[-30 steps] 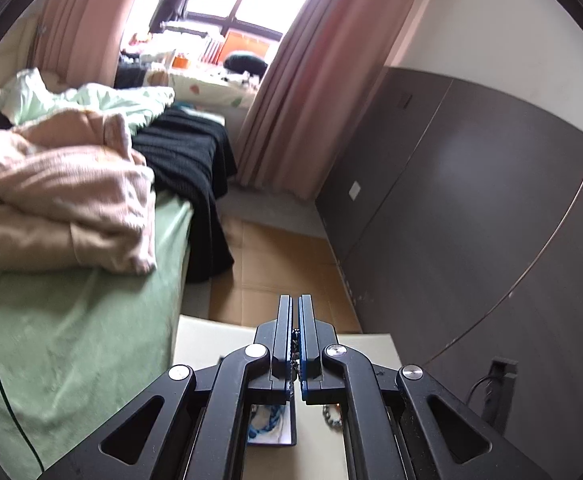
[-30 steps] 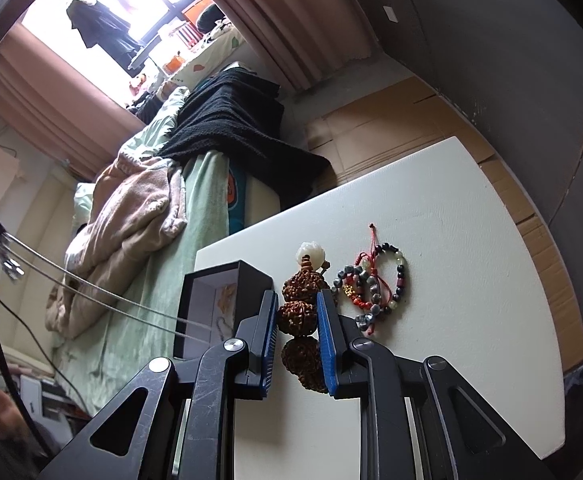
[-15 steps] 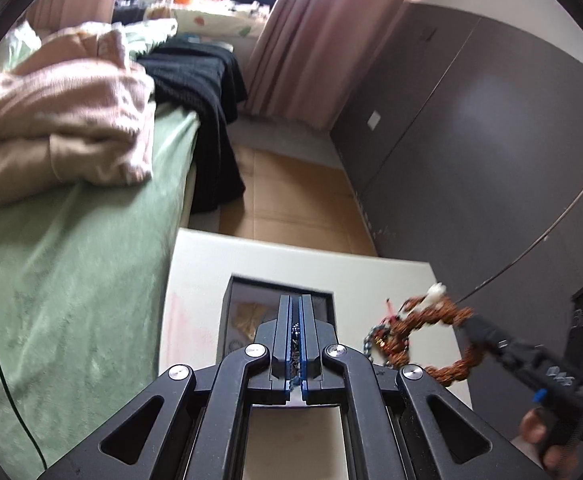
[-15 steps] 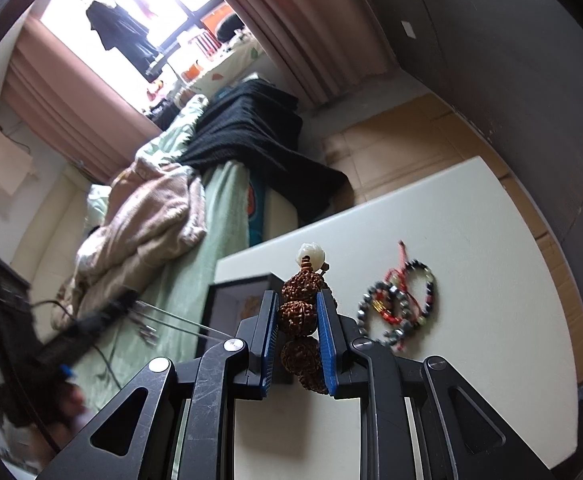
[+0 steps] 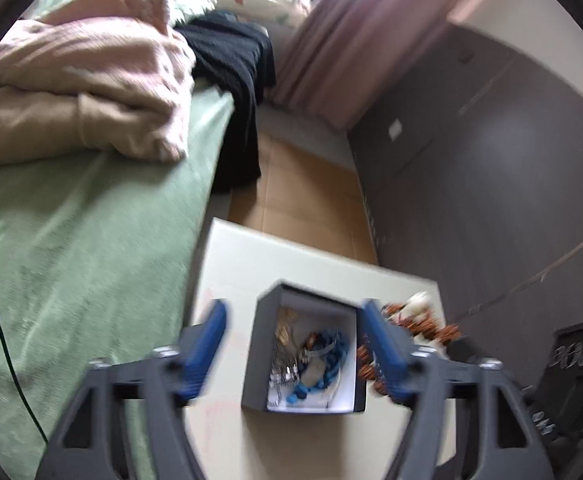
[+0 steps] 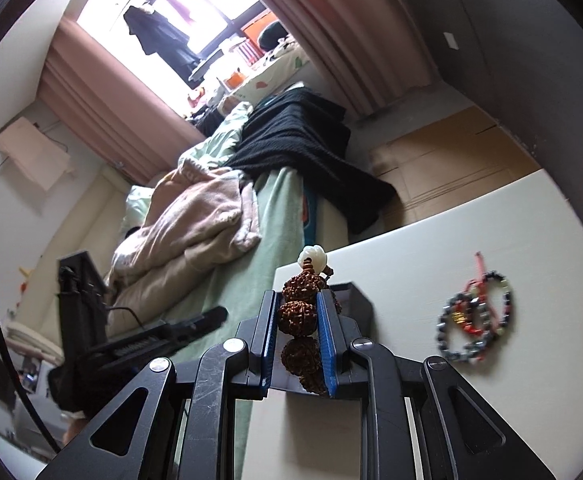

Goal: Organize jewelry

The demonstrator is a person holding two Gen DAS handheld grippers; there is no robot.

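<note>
Bedroom setting: white counter (image 6: 451,420) stands beside a bed with a green sheet (image 5: 71,240), dark wardrobe panels on the other side.
Left gripper (image 5: 295,352): nearest in its own view, blue pads spread to either side of the box; its jaws are opening, nothing pressed between them, and the blue beads lie below in the box.
Small dark grey open box with white lining (image 5: 265,356): sits on the counter directly under the left gripper, already holding a blue bead strand (image 5: 323,364), some silver pieces and a gold-toned item.
Right gripper (image 6: 297,334): narrow, pads clamped on the brown knobbly seed-bead bracelet with a white carved bead (image 6: 297,312), held just beside the box's right wall.
Multicolour bead bracelets with a red cord (image 6: 477,320): lie loose on the counter, well apart from the box, not yet stored.
Risk, crowding: both grippers work close around one small box; the right one could knock the left fingers (image 5: 383,348) or the box wall and shove the box.
Risk, bad drop: the seed bracelet is bulky, so it may catch on the rim and hang half out, or fall onto the counter.
Risk, tangling: it may snarl with the blue strand beneath.
Risk, view: the left picture is blurred, so exact clearance cannot be judged.
Far background: pink blanket (image 5: 91,80), black throw, pink curtains, bright window.
</note>
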